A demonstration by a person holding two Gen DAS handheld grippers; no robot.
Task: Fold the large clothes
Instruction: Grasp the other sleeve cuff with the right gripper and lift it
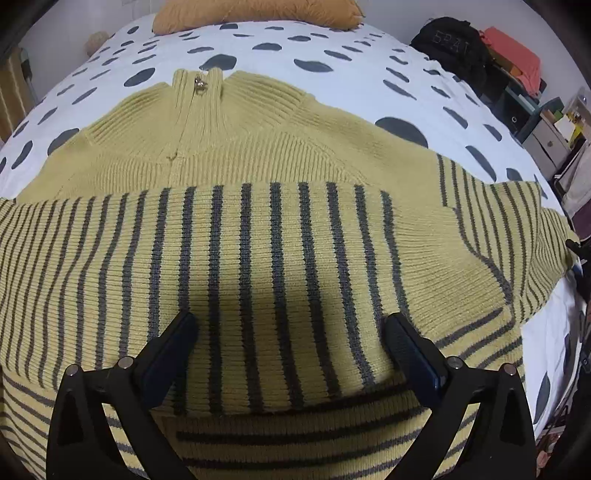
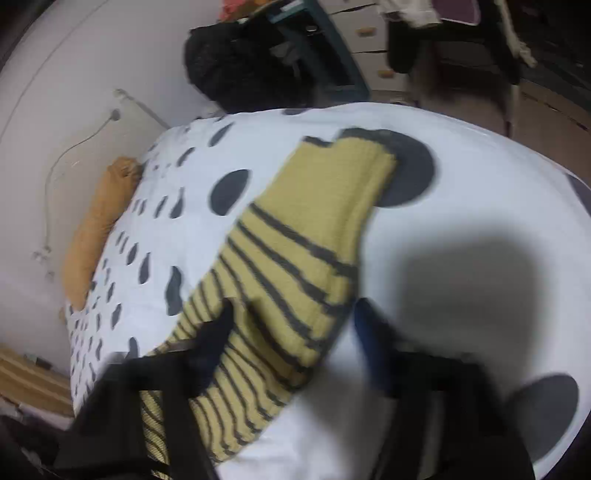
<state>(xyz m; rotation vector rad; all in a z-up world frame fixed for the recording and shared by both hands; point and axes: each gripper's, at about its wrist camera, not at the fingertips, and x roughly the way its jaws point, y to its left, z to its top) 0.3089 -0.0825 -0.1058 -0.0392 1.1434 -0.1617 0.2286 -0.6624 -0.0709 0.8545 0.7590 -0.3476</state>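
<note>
While the sweater lay flat: the bed held it on the spotted cover.
Sweater (image 1: 280,236): yellow-green knit with dark stripes, collar and zip pointing towards the orange pillow (image 1: 258,14); its lower part was folded up, so a band of crosswise stripes lay nearest the left wrist camera.
Sleeve (image 2: 295,258): stretched out over the bed cover (image 2: 461,177), its plain cuff resting on a large dark spot, near the cover's far edge.
Left gripper (image 1: 291,325): released, jaws spread wide just above the striped body, nothing between them.
Right gripper (image 2: 295,317): blurred; fingers stood apart either side of the sleeve, and I could not tell whether they pressed on it.
Open room: bare cover lay right of the sleeve and beyond the collar.
Edges: a black bag (image 1: 450,44) and drawers (image 1: 546,136) crowded the bed's far corner.
</note>
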